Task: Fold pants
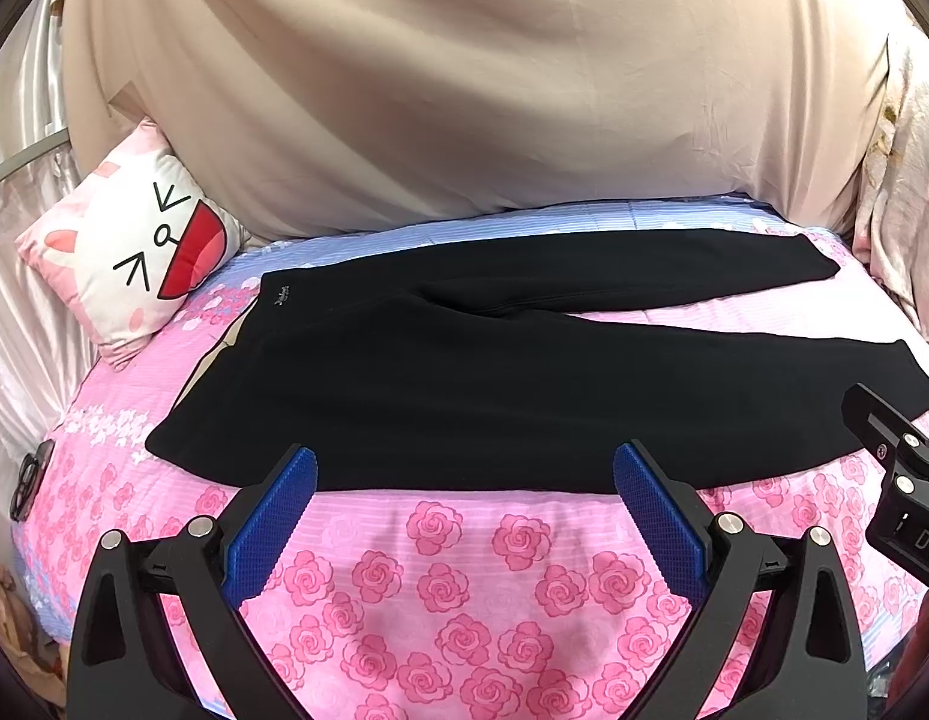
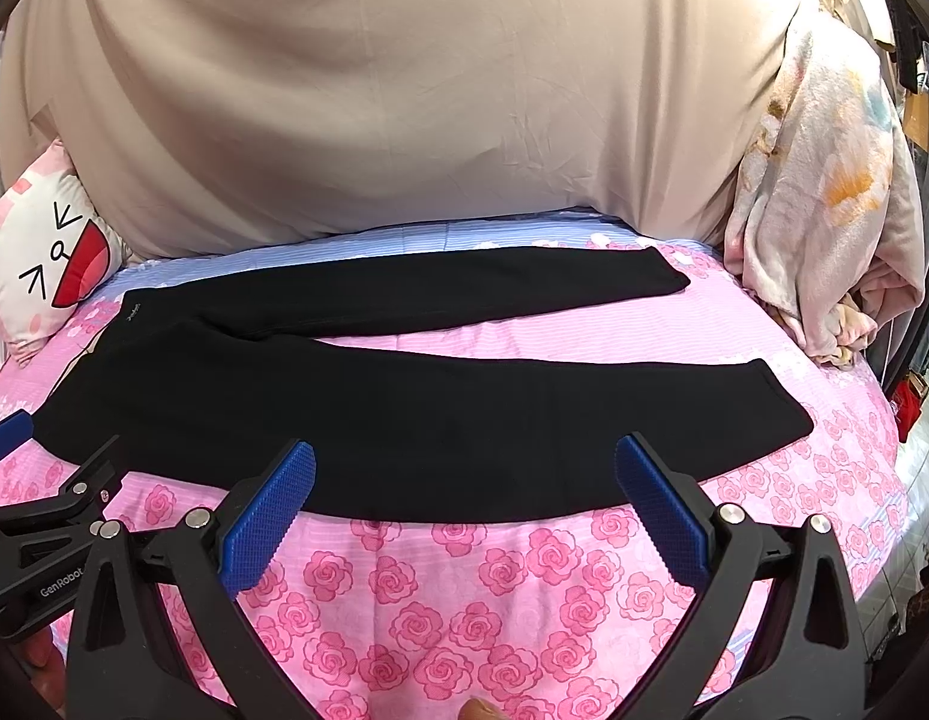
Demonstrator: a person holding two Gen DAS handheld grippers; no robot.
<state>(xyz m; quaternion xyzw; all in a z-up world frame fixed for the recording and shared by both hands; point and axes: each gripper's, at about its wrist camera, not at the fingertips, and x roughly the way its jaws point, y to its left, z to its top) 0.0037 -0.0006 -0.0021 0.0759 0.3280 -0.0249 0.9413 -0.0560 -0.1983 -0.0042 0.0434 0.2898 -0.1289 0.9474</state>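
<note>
The black pants (image 1: 494, 372) lie flat and unfolded on the bed (image 1: 464, 570), waistband toward the left near the pillow (image 1: 134, 252), both legs stretched to the right and parted in a narrow V. A tiny pale label sits at the far waistband corner; its script is too small to read. The fabric looks matte and soft, with no sheen. The bed cover is pink with printed roses, with a blue striped band at the far edge. The left hand-held gripper (image 1: 464, 480) is open, its blue cross-hatched pads (image 1: 272, 516) spread wide just at the near edge of the pants, gripping nothing. The right hand-held gripper (image 2: 464, 474) is likewise wide open and empty, its textured blue pads (image 2: 266, 516) over the near hem of the closer leg. In the right wrist view the left tool's black body reads "GenRobot"; in the left view the right tool's body shows the partial letters "DA". The pillow is white and pink with a cartoon face and open red mouth. A beige sheet (image 1: 464, 90) hangs behind the bed, and a crumpled floral blanket (image 2: 824, 210) is heaped at the right.
</note>
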